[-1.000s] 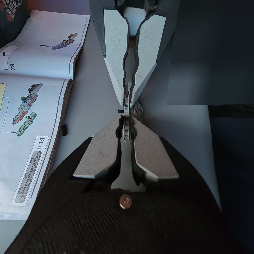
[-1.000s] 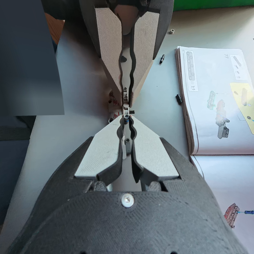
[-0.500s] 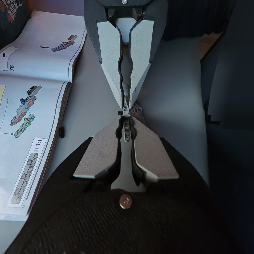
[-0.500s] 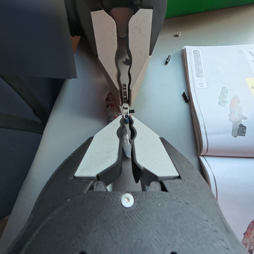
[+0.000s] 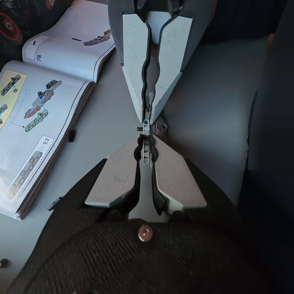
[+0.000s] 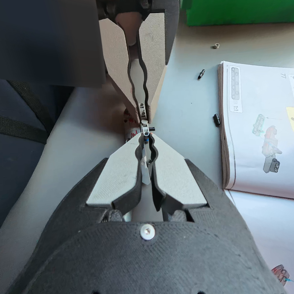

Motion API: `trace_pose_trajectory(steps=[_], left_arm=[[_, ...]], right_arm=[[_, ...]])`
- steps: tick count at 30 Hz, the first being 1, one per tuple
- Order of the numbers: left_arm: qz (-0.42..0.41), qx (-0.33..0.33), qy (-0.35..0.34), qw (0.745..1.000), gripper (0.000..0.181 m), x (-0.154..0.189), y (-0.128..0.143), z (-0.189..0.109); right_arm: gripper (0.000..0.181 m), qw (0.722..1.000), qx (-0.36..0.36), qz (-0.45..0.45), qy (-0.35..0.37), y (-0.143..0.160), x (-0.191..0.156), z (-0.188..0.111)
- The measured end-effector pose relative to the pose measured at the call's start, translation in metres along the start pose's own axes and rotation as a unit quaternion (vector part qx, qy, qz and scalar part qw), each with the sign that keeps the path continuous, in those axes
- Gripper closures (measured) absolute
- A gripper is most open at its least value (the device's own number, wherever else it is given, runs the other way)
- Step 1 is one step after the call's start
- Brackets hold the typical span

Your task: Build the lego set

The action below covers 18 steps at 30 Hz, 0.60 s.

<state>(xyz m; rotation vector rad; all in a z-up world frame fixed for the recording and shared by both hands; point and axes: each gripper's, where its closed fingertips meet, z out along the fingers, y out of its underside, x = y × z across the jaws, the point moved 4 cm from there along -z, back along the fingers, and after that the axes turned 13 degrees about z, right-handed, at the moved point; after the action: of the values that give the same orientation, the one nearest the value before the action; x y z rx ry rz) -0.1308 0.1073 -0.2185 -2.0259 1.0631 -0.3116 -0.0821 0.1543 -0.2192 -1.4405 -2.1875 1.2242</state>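
My left gripper (image 5: 146, 137) is shut on a light grey beam with holes (image 5: 146, 152). My right gripper (image 6: 145, 135) is shut on a grey panel piece (image 6: 145, 168) that carries a blue pin (image 6: 146, 140). The two grippers meet tip to tip above the table, and the beam's end (image 6: 145, 128) sits against the panel piece. A black pin (image 5: 140, 128) sticks out sideways from the beam at the joint. In the left wrist view the right gripper (image 5: 146, 121) comes in from the top. In the right wrist view the left gripper (image 6: 143, 121) comes in from the top, holding the beam (image 6: 142, 109).
A grey piece with red markings (image 6: 132, 132) lies on the table under the tips. The open instruction booklet (image 5: 47, 111) (image 6: 254, 127) lies to one side. Loose black pins (image 6: 216, 120) (image 6: 201, 74) and a small tan bush (image 6: 215, 46) lie near it. A green box (image 6: 238, 12) stands at the back. Less than 4 cm separates the two grippers' tips. The small tan bush (image 6: 215, 46) is about equally far from each gripper, around 20 cm.
Both grippers stay shut and tip to tip with their pieces. The pair has shifted and tilted slightly over the table; the left gripper now leans a little in the right wrist view.
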Motion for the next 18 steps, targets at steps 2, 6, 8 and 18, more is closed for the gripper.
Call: trace_pose_trajectory(steps=[2,6,8,18], left_arm=[[0.005,-0.008,-0.01,1.0,0.177,0.001,-0.001,0.0],[-0.001,-0.01,-0.004,1.0,0.177,0.001,-0.005,0.0],[0.005,-0.016,-0.007,1.0,0.177,0.001,-0.007,0.0],[0.001,-0.015,-0.011,1.0,0.177,0.0,-0.009,0.002]], right_arm=[[0.178,1.0,0.007,0.001,-0.012,0.001,0.001,0.0],[0.178,1.0,0.01,0.009,-0.028,0.002,0.001,-0.002],[0.178,1.0,0.01,0.005,-0.026,0.003,0.001,-0.003],[0.178,0.999,-0.033,-0.033,-0.015,0.002,0.002,-0.004]])
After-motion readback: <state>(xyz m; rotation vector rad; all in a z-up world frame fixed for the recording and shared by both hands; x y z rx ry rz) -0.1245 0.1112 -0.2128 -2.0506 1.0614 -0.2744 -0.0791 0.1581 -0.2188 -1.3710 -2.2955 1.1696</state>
